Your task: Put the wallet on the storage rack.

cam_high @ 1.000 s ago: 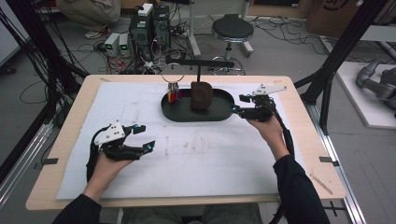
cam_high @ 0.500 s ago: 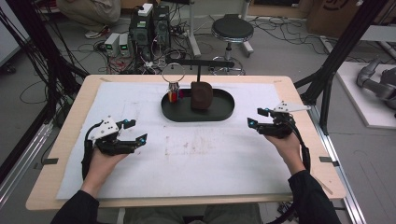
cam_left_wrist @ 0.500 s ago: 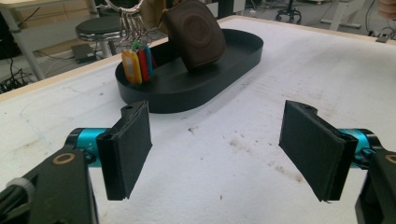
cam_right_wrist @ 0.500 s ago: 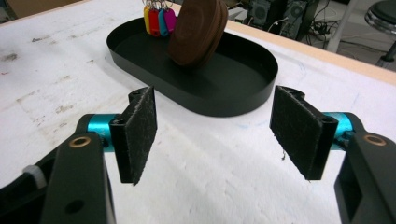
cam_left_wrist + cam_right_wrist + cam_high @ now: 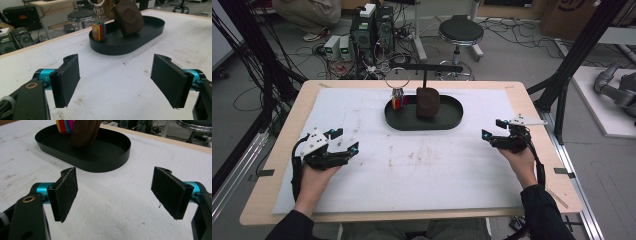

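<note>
Near the lower left of the high view, the left gripper (image 5: 343, 142) is resting low over the white table cover (image 5: 437, 170), its jaws standing wide with nothing between them, having just been opening further; in the left gripper view the two black pads (image 5: 67, 78) are framing only bare white surface. At the right of the high view, the right gripper (image 5: 492, 131) is sitting in the person's hand just above the cover, its jaws likewise spread wide and empty, also having just been opening. Toward the upper middle of the high view, a black oval tray (image 5: 452, 120) is lying on the cover, well apart from both grippers and between them across the frame. Inside it a brown leather pouch (image 5: 427, 101) is standing upright near the tray's centre, and a bunch of coloured key tags (image 5: 397, 102) on a metal ring (image 5: 396, 78) is hanging at the tray's left end, just beside the pouch. In the right gripper view the tray (image 5: 112, 157) is occupying the upper part of the frame, with the pouch (image 5: 85, 131) rising from it beyond the open pads
</note>
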